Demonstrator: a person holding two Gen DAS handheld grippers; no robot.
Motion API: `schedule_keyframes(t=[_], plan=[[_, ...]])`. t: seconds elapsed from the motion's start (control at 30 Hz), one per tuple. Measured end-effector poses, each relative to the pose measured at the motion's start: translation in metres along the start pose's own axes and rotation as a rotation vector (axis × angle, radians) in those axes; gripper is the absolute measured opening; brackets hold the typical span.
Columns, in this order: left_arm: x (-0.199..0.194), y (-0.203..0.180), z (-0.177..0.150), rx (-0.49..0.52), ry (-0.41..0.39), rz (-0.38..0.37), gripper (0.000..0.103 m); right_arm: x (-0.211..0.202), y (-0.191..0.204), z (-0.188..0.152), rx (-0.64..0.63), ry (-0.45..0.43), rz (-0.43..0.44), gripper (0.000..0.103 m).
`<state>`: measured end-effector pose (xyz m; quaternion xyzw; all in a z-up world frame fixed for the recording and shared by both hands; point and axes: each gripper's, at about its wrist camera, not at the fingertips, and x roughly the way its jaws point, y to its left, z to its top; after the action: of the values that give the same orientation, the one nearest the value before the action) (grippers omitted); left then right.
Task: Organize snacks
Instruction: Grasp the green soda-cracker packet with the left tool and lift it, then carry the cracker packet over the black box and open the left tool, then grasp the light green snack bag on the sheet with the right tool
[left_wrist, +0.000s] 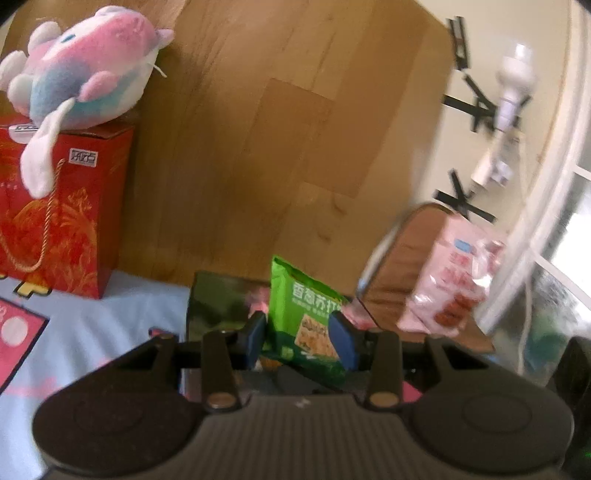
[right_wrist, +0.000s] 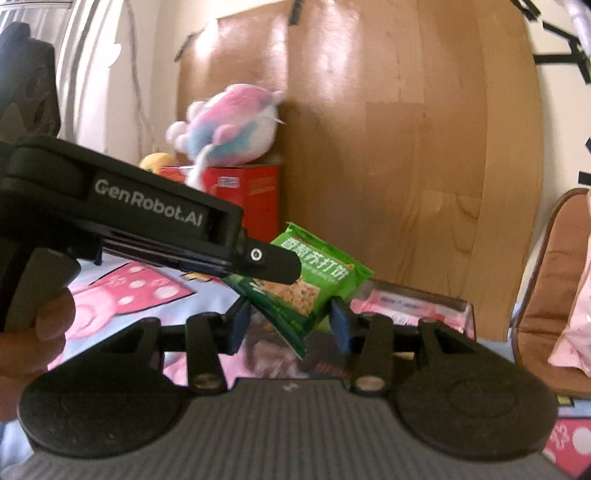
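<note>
A green cracker packet (left_wrist: 304, 321) stands upright between the blue pads of my left gripper (left_wrist: 299, 339), which is shut on its sides and holds it in the air. The right wrist view shows the packet (right_wrist: 321, 280) tilted, with the left gripper (right_wrist: 271, 262) reaching in from the left and clamping its upper left part. My right gripper (right_wrist: 290, 325) sits lower and nearer, jaws apart. The packet's bottom corner shows in the gap between them, and the pads do not seem to press on it. Below lies a dark box (left_wrist: 218, 302) with pink packets (right_wrist: 406, 306) in it.
A red gift box (left_wrist: 62, 206) with a pink and blue plush toy (left_wrist: 81, 70) on top stands at the back left. A wooden board (left_wrist: 277, 129) leans on the wall behind. A brown chair (left_wrist: 399, 273) with a pink bag (left_wrist: 454, 284) is on the right. A hand (right_wrist: 33, 332) holds the left gripper.
</note>
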<state>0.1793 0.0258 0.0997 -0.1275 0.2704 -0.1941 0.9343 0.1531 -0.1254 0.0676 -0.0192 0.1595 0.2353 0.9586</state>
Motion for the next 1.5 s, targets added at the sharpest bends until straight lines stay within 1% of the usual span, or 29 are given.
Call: schedule_keyframes(t=[0.03,0.07,0.1,0.13,0.17,0.2,0.27,0.33,0.43,0.53,0.6,0.63,0.7,0.73,0.77,0.8,0.83,0.9,1.0,1.03,1.07,1.1,1.17,1.2,1.27,1.33,1.4,1.47,1.5], plan=[[0.01,0.004,0.002,-0.006,-0.011,0.021,0.044,0.008,-0.003,0.001,0.006,0.003,-0.004,0.052],[0.021,0.009,0.004,-0.009,-0.014,0.062,0.054,0.02,-0.005,0.002,0.007,0.01,-0.008,0.056],[0.03,0.013,0.003,-0.023,0.0,0.112,0.054,0.033,-0.006,0.001,-0.002,0.03,-0.011,0.062],[0.036,0.021,0.003,-0.062,0.03,0.136,0.049,0.045,-0.005,0.0,-0.019,0.052,-0.043,0.066],[0.033,0.027,0.0,-0.098,0.035,0.103,0.048,0.051,-0.004,-0.002,-0.028,0.065,-0.077,0.066],[0.026,0.032,-0.003,-0.125,0.021,0.064,0.048,0.05,-0.005,-0.004,-0.021,0.063,-0.083,0.066],[0.005,0.033,-0.01,-0.118,-0.036,0.065,0.048,0.034,-0.01,-0.007,0.033,0.027,-0.04,0.066],[-0.017,0.033,-0.019,-0.109,-0.073,0.072,0.048,0.018,-0.015,-0.01,0.062,0.007,-0.03,0.066],[-0.031,0.033,-0.034,-0.12,-0.028,0.043,0.048,-0.015,-0.026,-0.02,0.126,-0.017,-0.039,0.066],[-0.039,0.032,-0.056,-0.132,0.036,0.014,0.048,-0.046,-0.05,-0.037,0.267,-0.008,-0.068,0.066],[-0.036,0.031,-0.073,-0.147,0.092,-0.009,0.048,-0.063,-0.068,-0.05,0.387,0.023,-0.092,0.063],[-0.033,0.031,-0.082,-0.155,0.12,-0.012,0.048,-0.069,-0.076,-0.056,0.436,0.041,-0.095,0.059],[-0.03,0.035,-0.098,-0.195,0.177,-0.007,0.047,-0.07,-0.085,-0.069,0.499,0.108,-0.103,0.051],[-0.029,0.038,-0.103,-0.221,0.198,-0.017,0.047,-0.067,-0.087,-0.074,0.531,0.148,-0.1,0.043],[-0.03,0.041,-0.108,-0.245,0.214,-0.027,0.047,-0.062,-0.089,-0.078,0.557,0.176,-0.078,0.038],[-0.033,0.043,-0.112,-0.257,0.218,-0.023,0.047,-0.054,-0.088,-0.081,0.576,0.214,-0.043,0.038],[-0.037,0.044,-0.114,-0.258,0.214,-0.01,0.047,-0.045,-0.084,-0.085,0.593,0.273,-0.009,0.037],[-0.047,0.047,-0.115,-0.256,0.193,0.01,0.047,-0.05,-0.064,-0.088,0.575,0.28,0.01,0.038],[-0.058,0.055,-0.115,-0.273,0.179,0.021,0.047,-0.067,-0.03,-0.09,0.539,0.305,0.157,0.038],[-0.06,0.057,-0.116,-0.283,0.183,0.017,0.047,-0.073,-0.021,-0.091,0.512,0.305,0.194,0.038],[-0.06,0.059,-0.116,-0.29,0.191,0.008,0.047,-0.078,-0.016,-0.09,0.485,0.296,0.208,0.038],[-0.06,0.059,-0.117,-0.294,0.198,-0.005,0.047,-0.082,-0.014,-0.088,0.456,0.278,0.199,0.038],[-0.06,0.055,-0.118,-0.288,0.207,-0.03,0.047,-0.091,-0.019,-0.082,0.417,0.235,0.114,0.04],[-0.06,0.052,-0.118,-0.282,0.207,-0.036,0.047,-0.092,-0.026,-0.08,0.434,0.225,0.084,0.04],[-0.057,0.049,-0.117,-0.273,0.208,-0.04,0.047,-0.085,-0.04,-0.077,0.484,0.218,0.059,0.04],[-0.051,0.048,-0.111,-0.271,0.21,-0.033,0.047,-0.07,-0.051,-0.074,0.511,0.231,0.025,0.04],[-0.043,0.05,-0.102,-0.271,0.205,-0.021,0.048,-0.063,-0.056,-0.078,0.542,0.258,0.017,0.04],[-0.033,0.05,-0.094,-0.276,0.211,-0.02,0.048,-0.061,-0.058,-0.082,0.6,0.267,0.056,0.04],[-0.028,0.049,-0.091,-0.269,0.212,-0.033,0.048,-0.061,-0.057,-0.084,0.611,0.268,0.071,0.04]])
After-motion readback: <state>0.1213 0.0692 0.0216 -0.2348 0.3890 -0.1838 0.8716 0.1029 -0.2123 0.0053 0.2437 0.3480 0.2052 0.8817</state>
